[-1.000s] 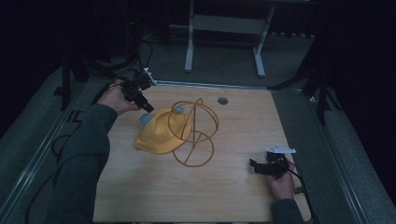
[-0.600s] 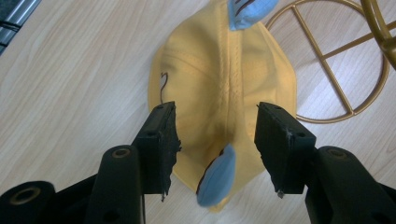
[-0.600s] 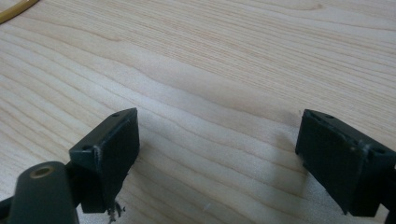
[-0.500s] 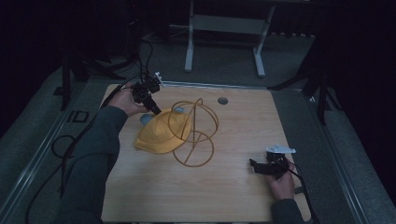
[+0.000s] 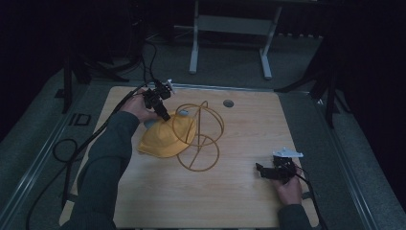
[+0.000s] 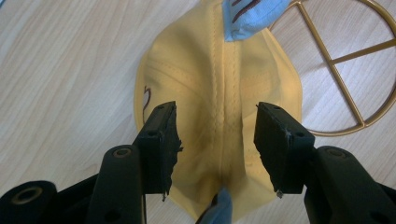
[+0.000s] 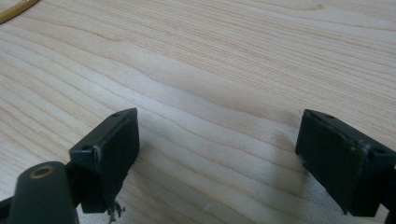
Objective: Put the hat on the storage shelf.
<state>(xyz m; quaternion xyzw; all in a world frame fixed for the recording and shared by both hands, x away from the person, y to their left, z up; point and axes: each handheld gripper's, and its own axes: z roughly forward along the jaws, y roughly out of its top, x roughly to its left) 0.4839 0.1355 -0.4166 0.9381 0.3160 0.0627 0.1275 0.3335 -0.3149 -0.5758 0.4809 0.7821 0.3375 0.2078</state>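
Near the front right corner of the surface [image 5: 158,201], the right tool [image 5: 265,171] lies low on the bare wood in the person's hand, with its jaws spread wide and nothing between them. Farther in, close to the middle, a gold wire stand [image 5: 201,139] sits with its round base flat on the surface. A yellow cap [image 5: 165,139] leans against the left side of this stand, and a small blue part shows at the cap's far edge. Toward the far left corner, the left tool [image 6: 215,140] hovers just over the cap, jaws spread, one on each side of the centre seam, not yet pressing the cloth.

I judge the risk here is a poor pinch. The cloth is soft, so the jaws may catch only a thin fold, and it could slip out on lifting. Because the cap touches the light stand, a pull may also drag or tip the stand.
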